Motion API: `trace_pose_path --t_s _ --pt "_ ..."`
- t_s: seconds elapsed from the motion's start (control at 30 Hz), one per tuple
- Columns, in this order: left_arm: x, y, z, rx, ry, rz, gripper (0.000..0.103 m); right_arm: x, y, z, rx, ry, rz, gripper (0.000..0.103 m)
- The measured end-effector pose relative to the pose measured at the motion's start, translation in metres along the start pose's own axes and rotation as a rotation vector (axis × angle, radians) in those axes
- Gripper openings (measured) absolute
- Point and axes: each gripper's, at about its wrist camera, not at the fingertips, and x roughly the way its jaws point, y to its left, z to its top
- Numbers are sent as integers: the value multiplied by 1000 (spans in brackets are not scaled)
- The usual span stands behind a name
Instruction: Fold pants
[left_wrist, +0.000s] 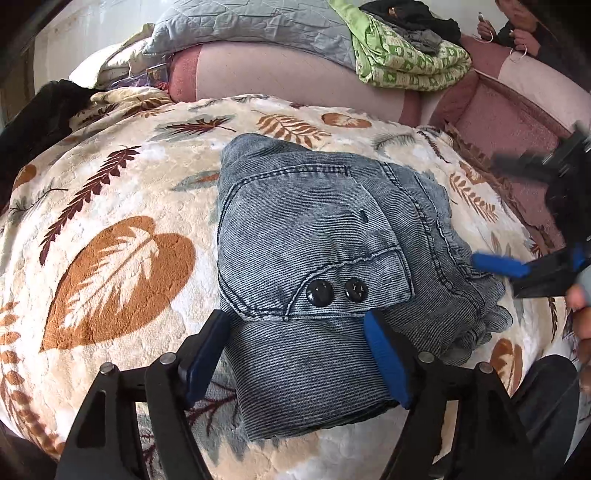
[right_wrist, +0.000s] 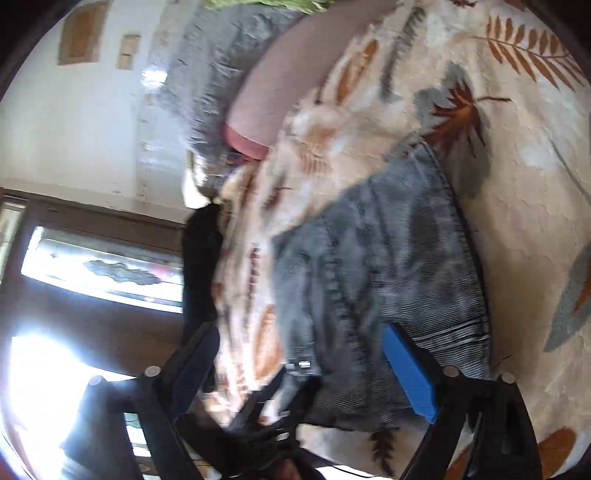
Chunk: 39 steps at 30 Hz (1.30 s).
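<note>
1. Pants (left_wrist: 325, 254): grey-blue denim, lying in a compact folded bundle at the centre of the blanket (left_wrist: 110, 229), pocket flap with two black buttons uppermost. Judged folded, or nearly so; the edge at 3 o'clock is bunched and may want squaring.
2. Left gripper (left_wrist: 299, 354): at 6 o'clock of the bundle, jaws spread wide and released. The near folded edge lies between the fingers (left_wrist: 386, 362), but the pads do not press it.
3. Right gripper (left_wrist: 517, 240): at 3 o'clock of the bundle, jaws apart, holding nothing; one blue finger lies over the bunched edge. Its own view is blurred.
4. Surroundings: stacked bedding (left_wrist: 402, 62) at 12 o'clock; a seated person at 1 o'clock.
</note>
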Motion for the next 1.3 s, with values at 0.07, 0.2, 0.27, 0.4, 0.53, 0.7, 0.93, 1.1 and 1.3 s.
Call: trace_pose_path --t_s 0.07,0.2,0.27,0.4,0.53,0.7,0.93,1.1,1.3 --pt "0 0 -1 -6 -3 3 76 17 -13 5 63 60 -69 89" --pt "-4 -7 -6 26 -41 40 76 7 76 37 -130 57 7 89" --pt "-6 -10 -7 46 -53 58 76 31 124 52 -217 138 48 89" --pt "-7 -9 -9 37 -62 52 76 128 174 62 -348 379 7 89" --pt "-7 -8 -10 45 -72 52 77 213 133 75 -250 511 -73 89" --pt "-7 -5 -11 29 -75 31 77 216 128 81 -232 461 45 89" --pt "-8 -8 -14 39 -101 44 77 228 96 106 -136 348 -4 89" --pt "-18 -3 -16 -2 -135 4 77 169 122 89 -233 317 115 89" --pt "-66 19 -7 -104 -243 -20 77 58 102 33 -303 183 181 90"
